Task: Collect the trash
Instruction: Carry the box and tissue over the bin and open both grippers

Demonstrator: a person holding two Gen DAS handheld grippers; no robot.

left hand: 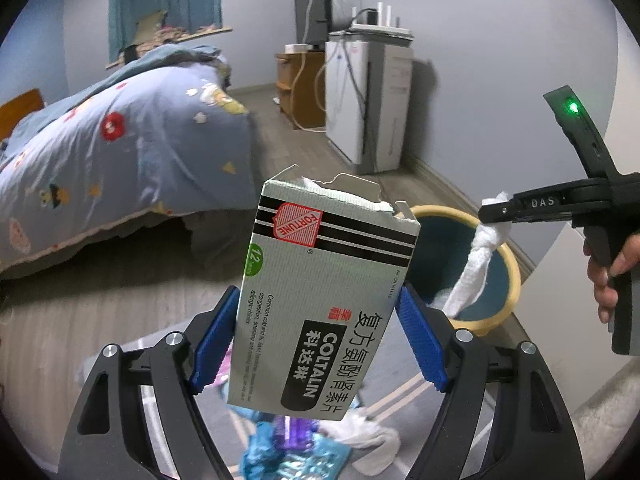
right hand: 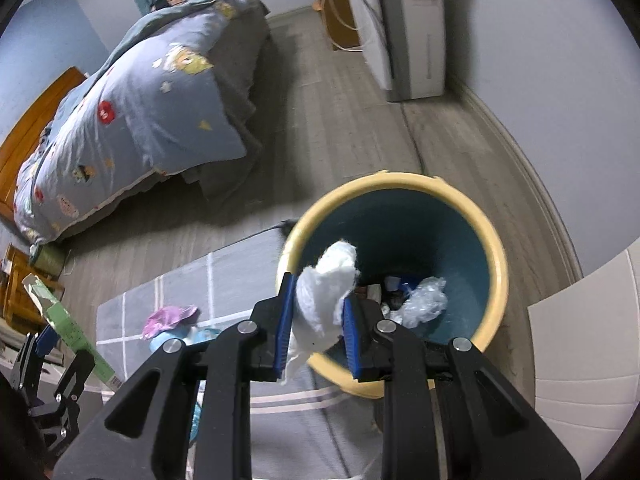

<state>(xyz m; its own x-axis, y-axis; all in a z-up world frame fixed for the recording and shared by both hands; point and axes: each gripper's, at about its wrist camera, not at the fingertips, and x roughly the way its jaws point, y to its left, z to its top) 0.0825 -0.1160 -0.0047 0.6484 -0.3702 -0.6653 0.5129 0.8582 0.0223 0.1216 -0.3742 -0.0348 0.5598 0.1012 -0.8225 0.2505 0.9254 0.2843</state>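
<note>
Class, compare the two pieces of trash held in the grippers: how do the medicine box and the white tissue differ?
The medicine box is stiff, printed card with a torn top; the white tissue is soft, plain and crumpled. The box spreads the left gripper wide; the tissue sits in the right gripper with its jaws narrow. The tissue hangs over the bin; the box is beside it. Both are clamped between blue pads.

The left gripper (left hand: 318, 344) has black angular arms, ribbed blue pads (left hand: 422, 344) and round silver screws (left hand: 175, 338) at the joints. The right gripper (right hand: 316, 332) is built alike; from the left wrist view, at three o'clock, its black body bears white "DAS" lettering (left hand: 543, 202) and a green light (left hand: 573, 107).
</note>
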